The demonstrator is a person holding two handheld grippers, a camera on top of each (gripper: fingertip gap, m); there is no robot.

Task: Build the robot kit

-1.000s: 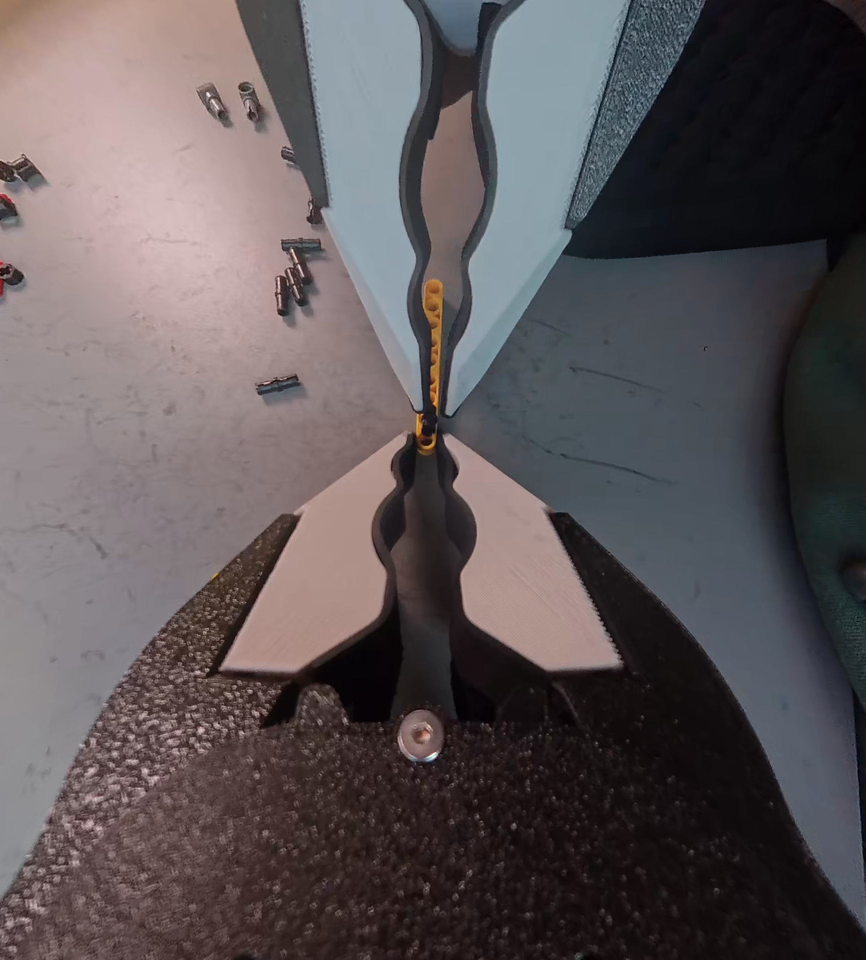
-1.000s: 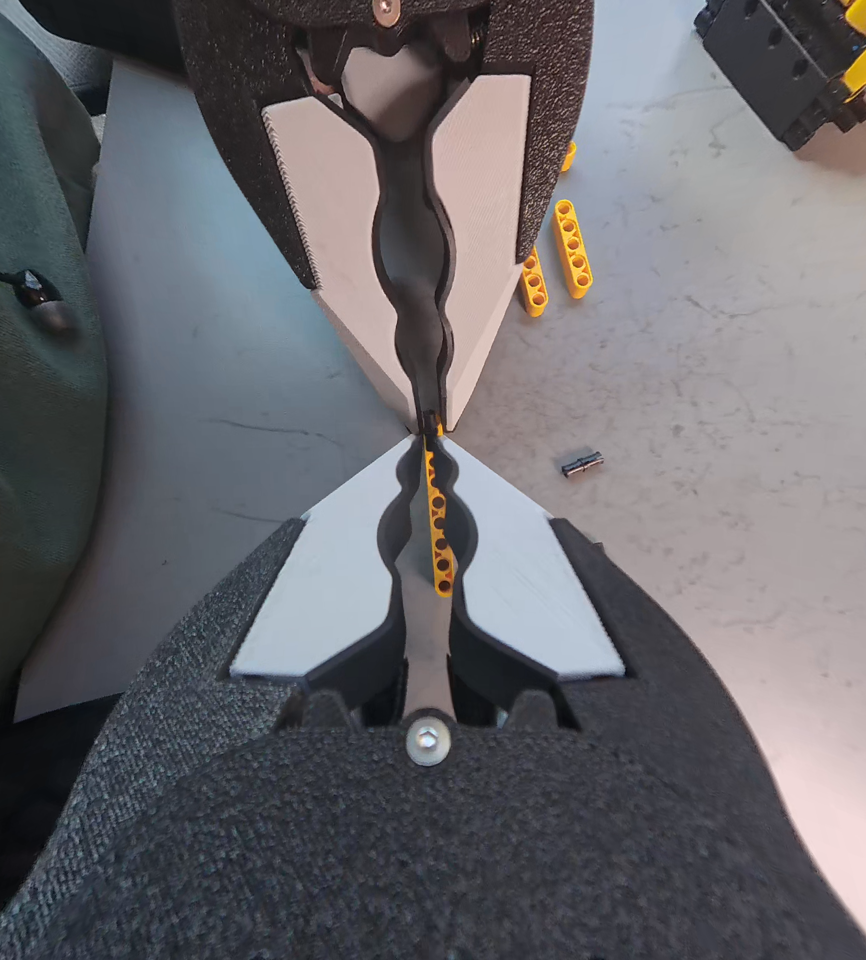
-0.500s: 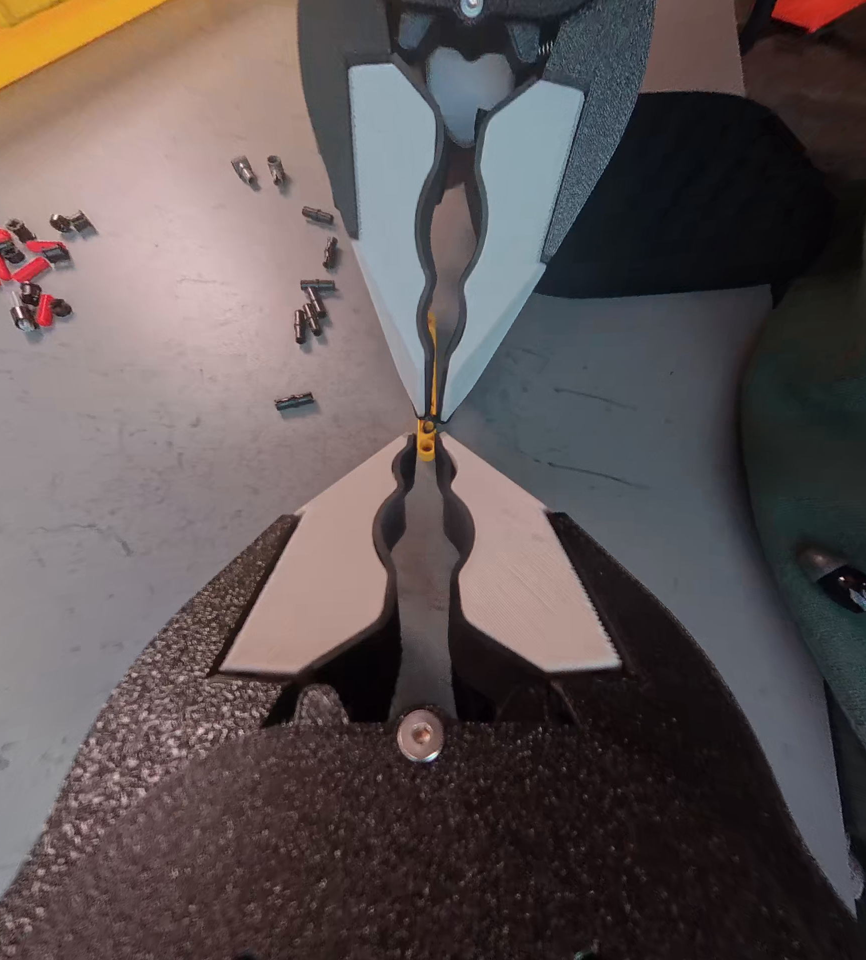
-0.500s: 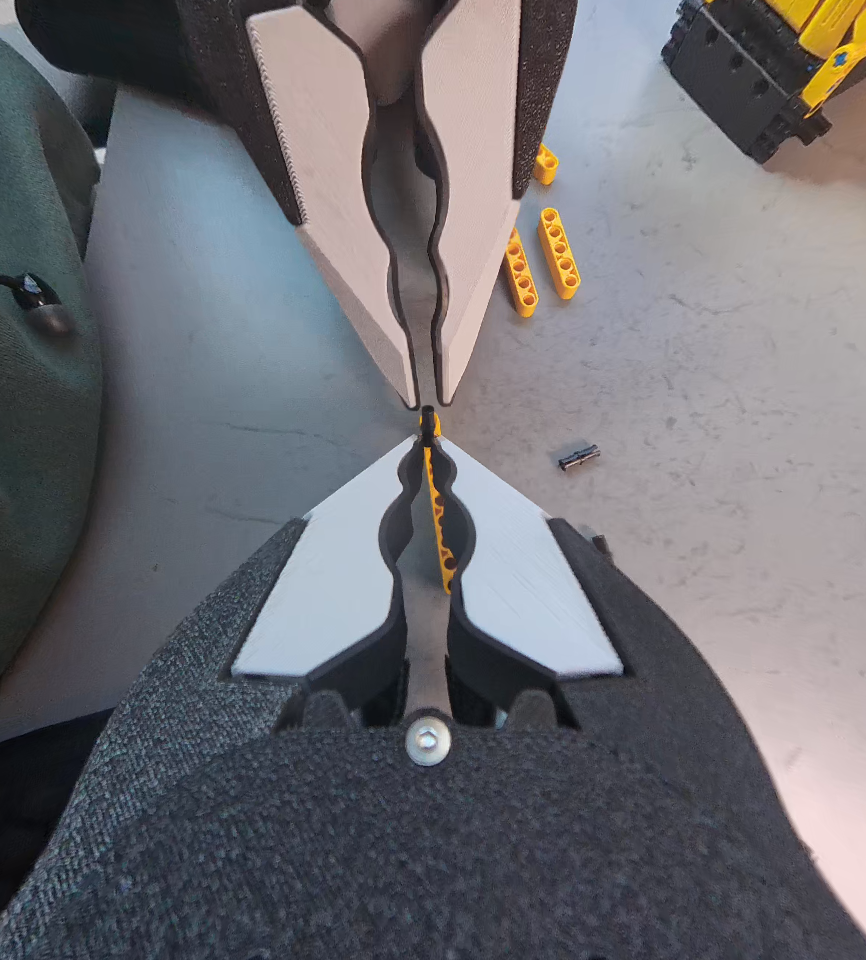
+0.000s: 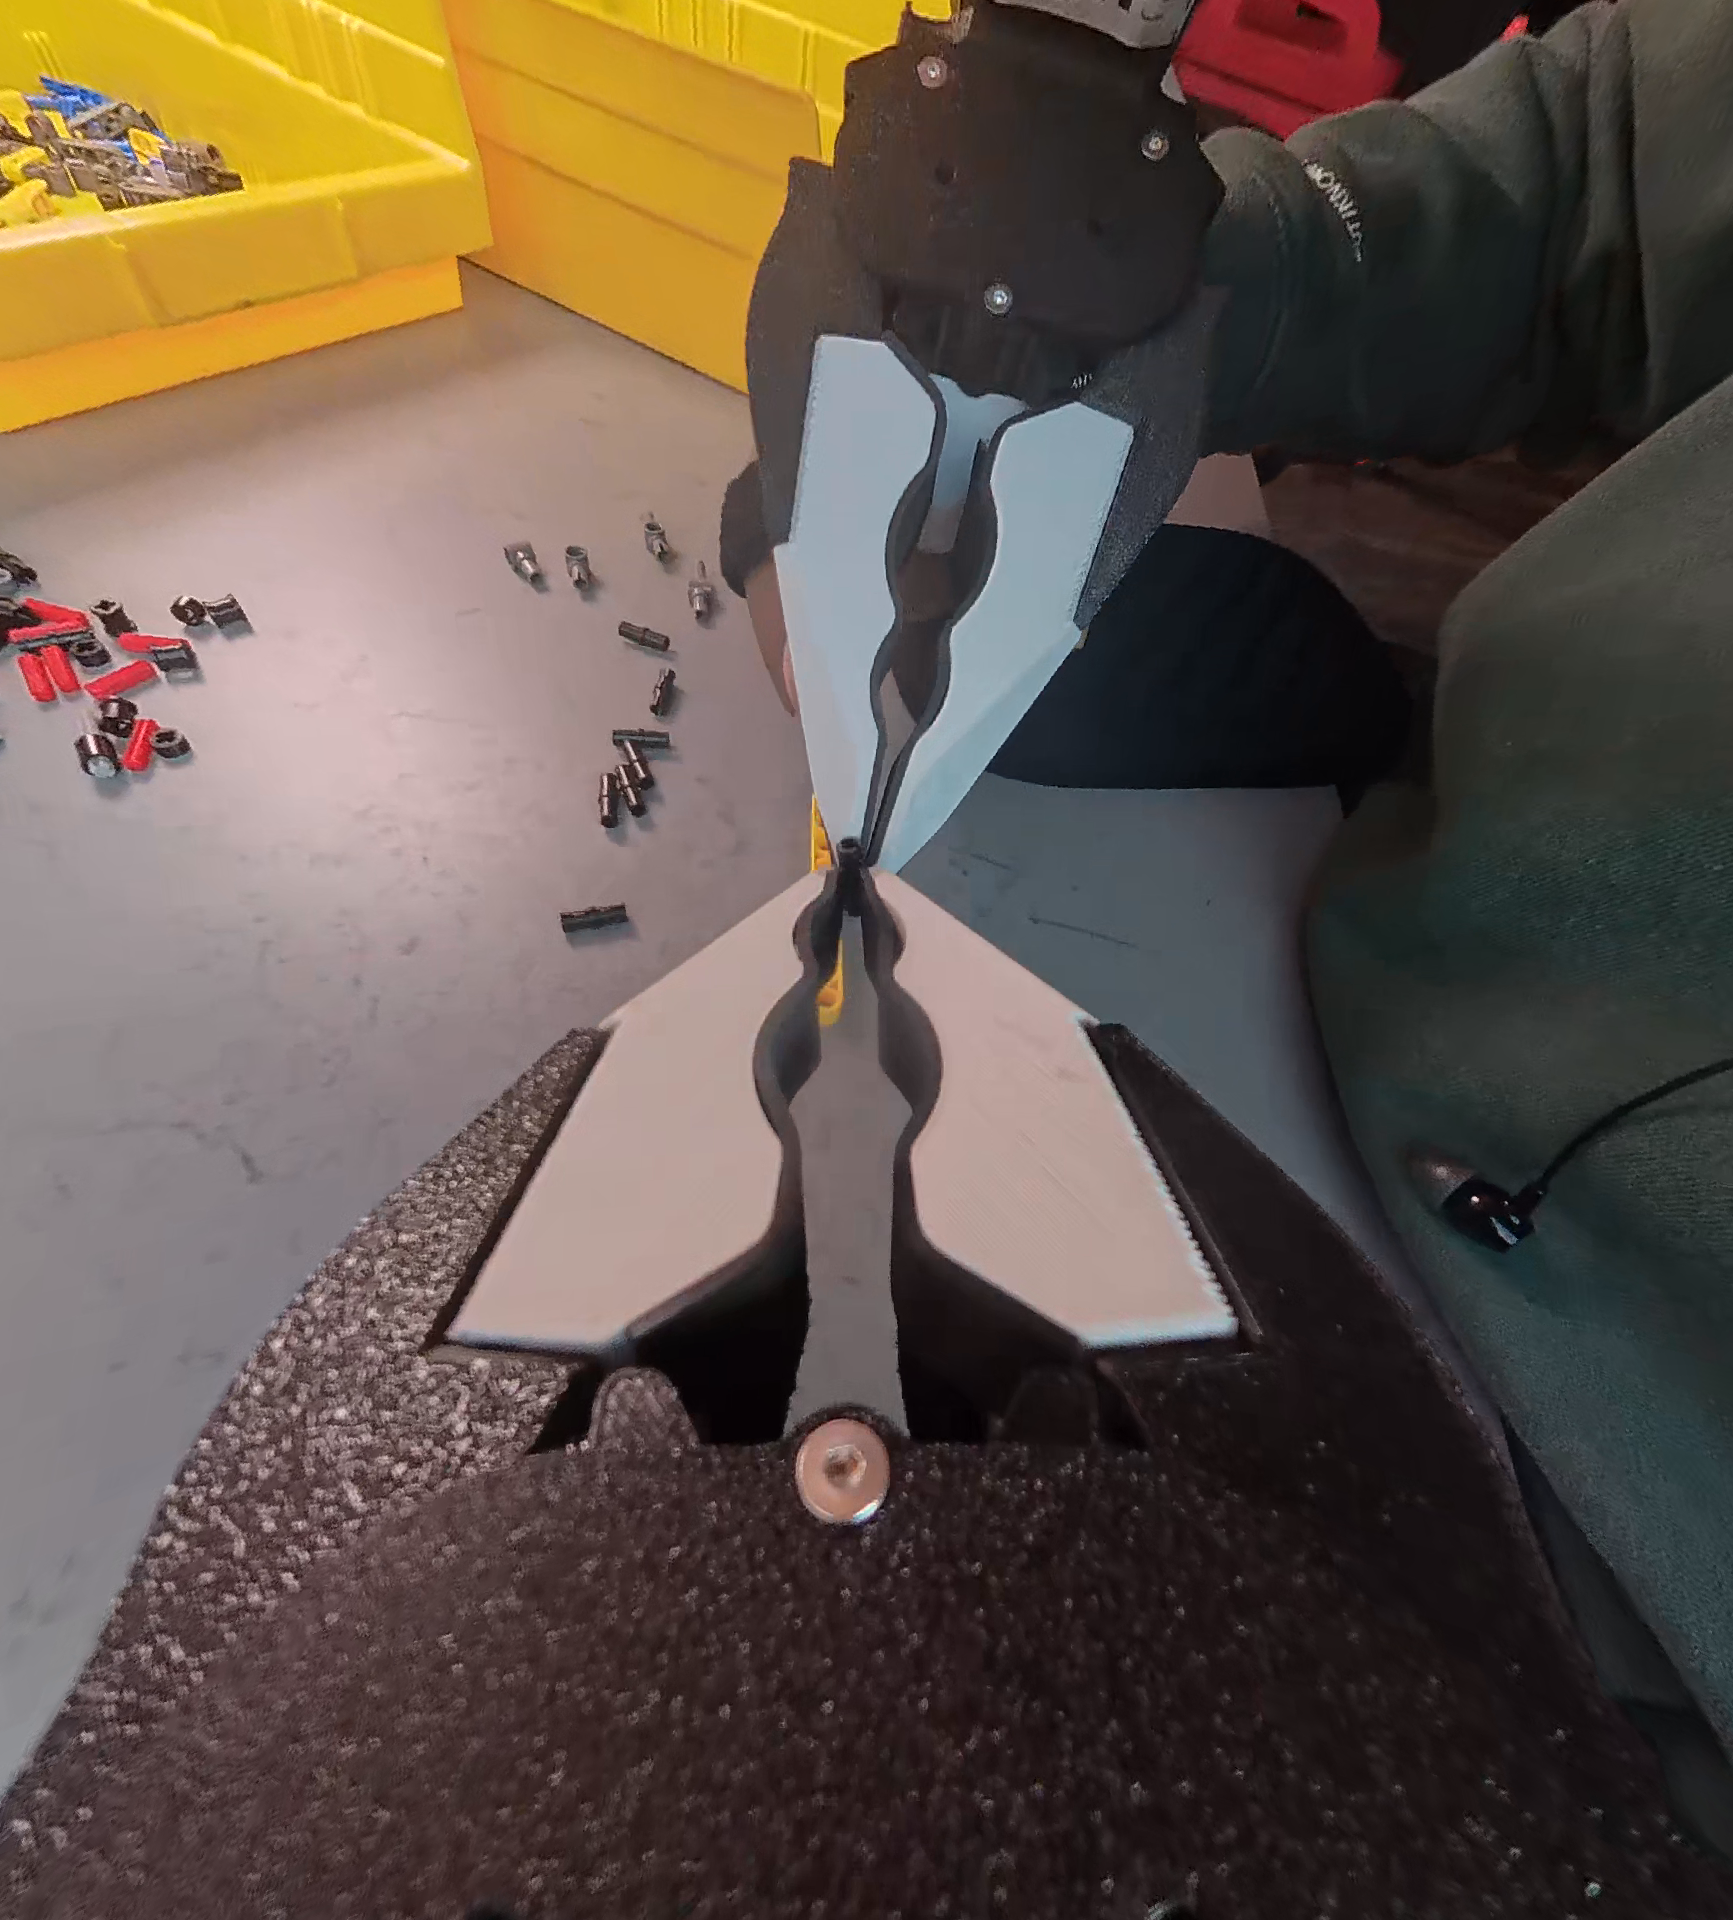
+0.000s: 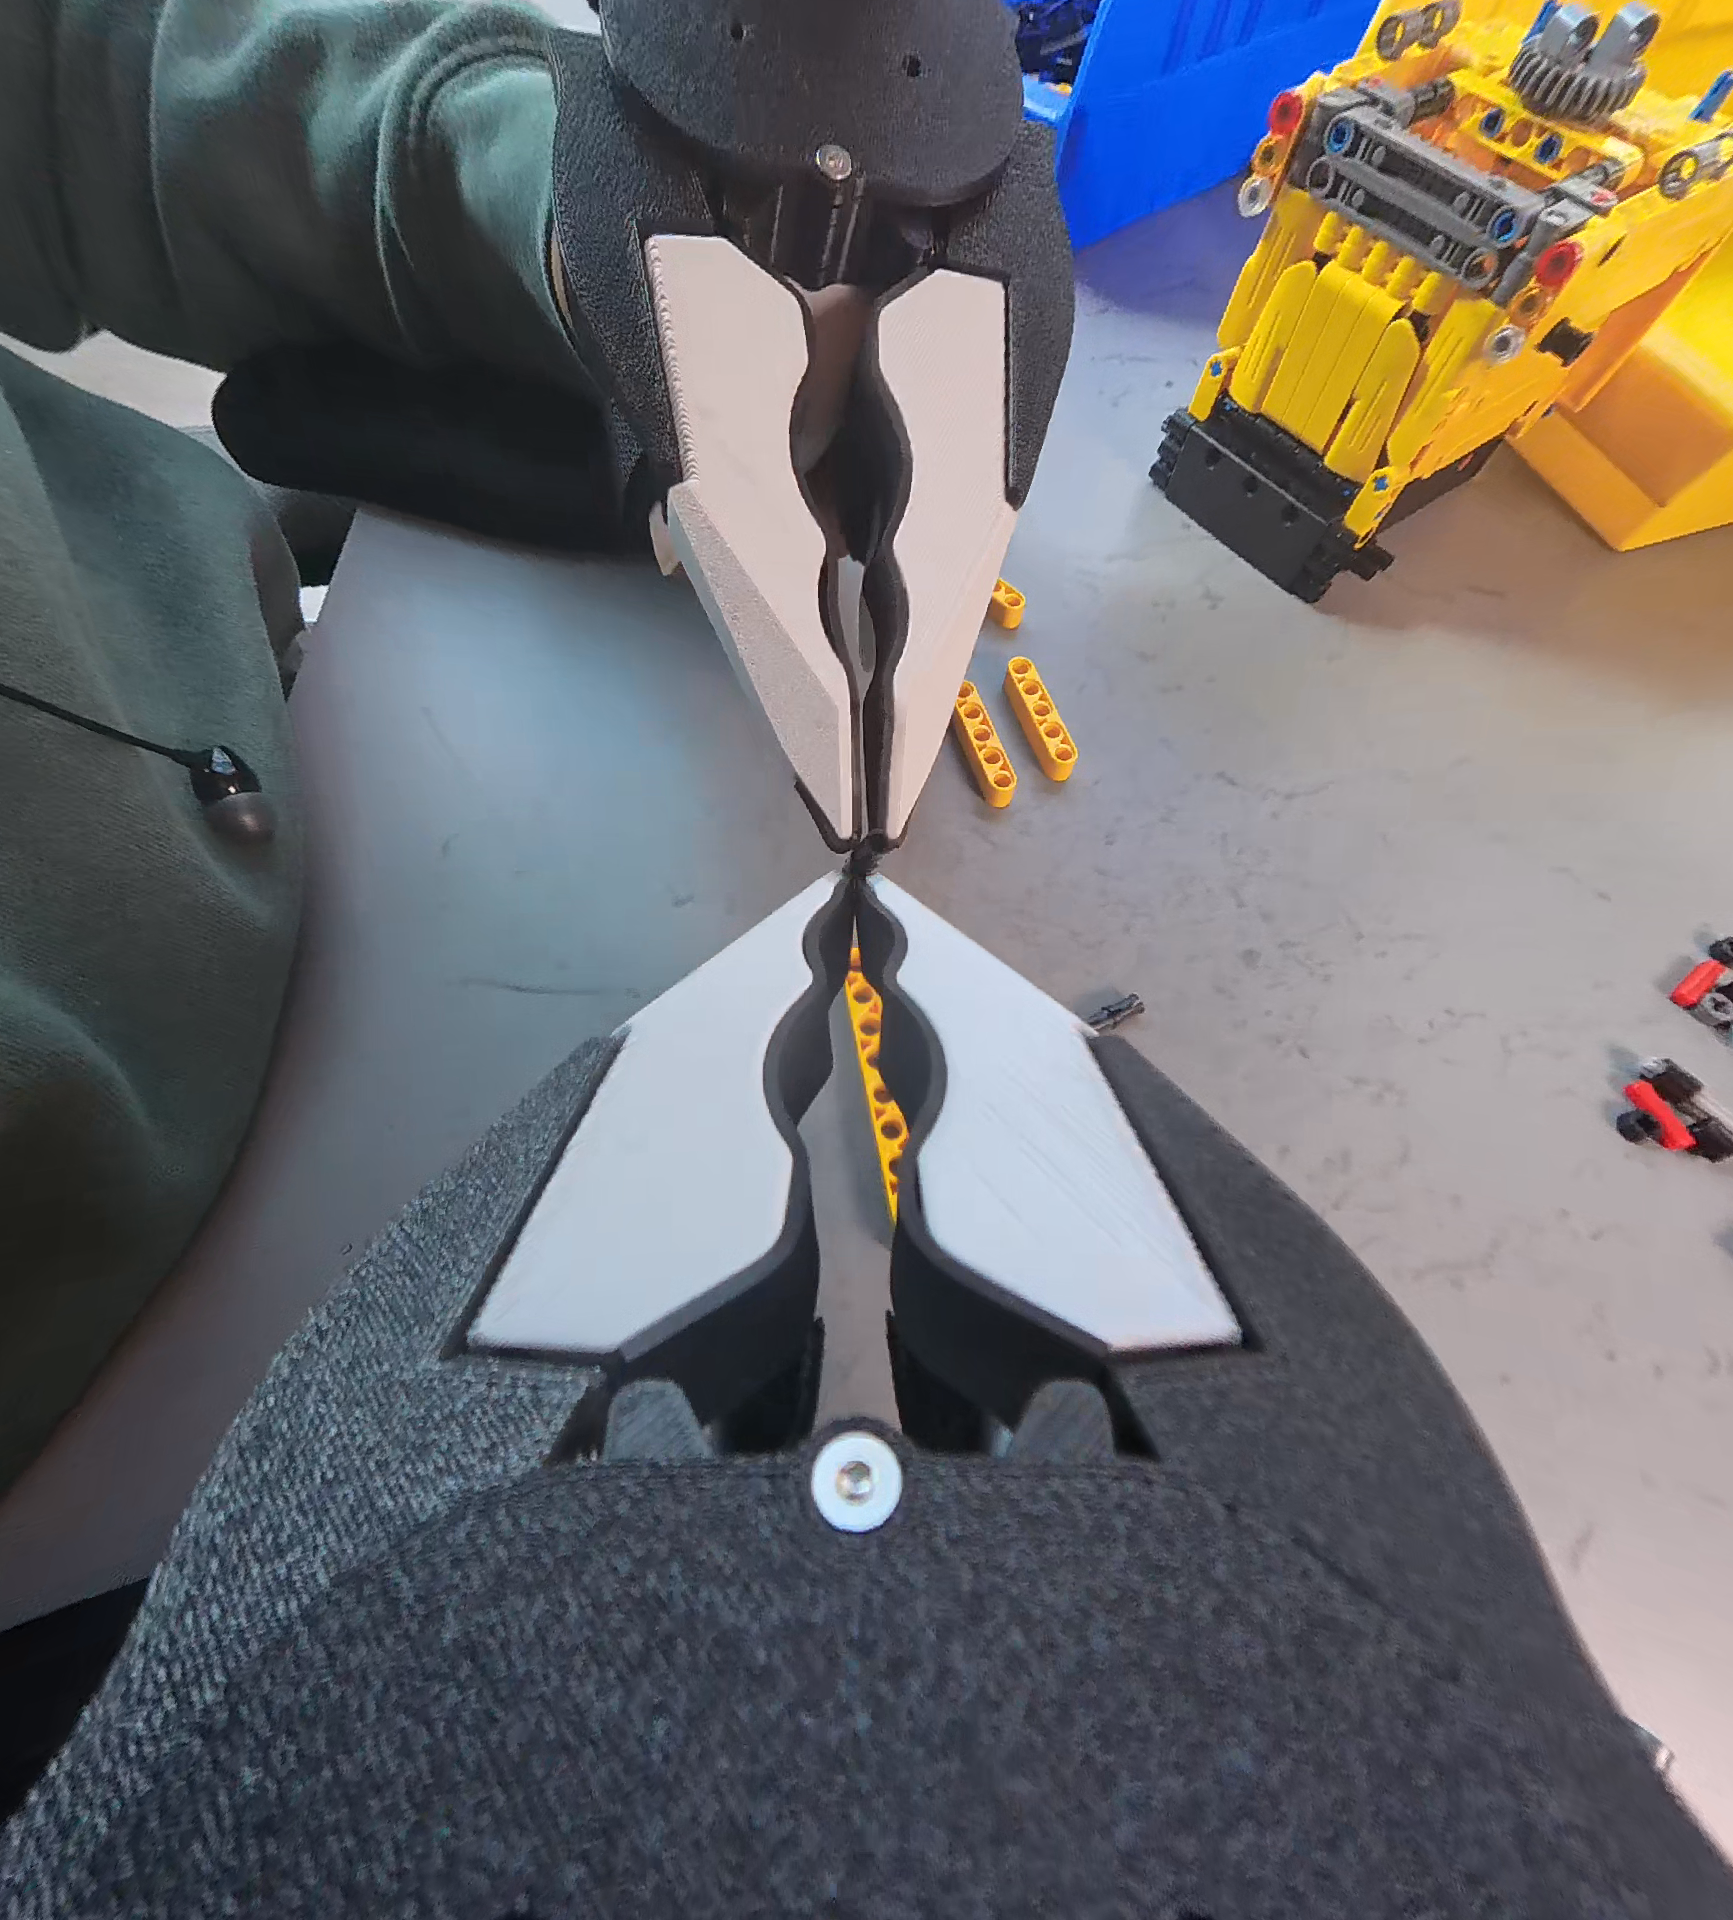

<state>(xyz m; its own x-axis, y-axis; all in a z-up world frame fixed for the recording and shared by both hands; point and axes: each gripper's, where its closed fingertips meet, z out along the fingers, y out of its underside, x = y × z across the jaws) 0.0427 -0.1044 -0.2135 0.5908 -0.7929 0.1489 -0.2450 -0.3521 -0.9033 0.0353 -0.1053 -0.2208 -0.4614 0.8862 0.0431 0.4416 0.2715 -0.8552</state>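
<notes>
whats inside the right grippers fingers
A yellow holed beam is clamped edge-on in the right gripper. A black pin pokes from the tips, meeting the left gripper. The beam's front end is hidden.

Each gripper has a bumpy black body, two pale grey pointed fingers (image 5: 1038,1174) with wavy black inner edges, and a shiny silver screw (image 5: 841,1473) near the camera. The person wears dark green sleeves (image 6: 301,187) and black gloves (image 5: 1309,301).
</notes>
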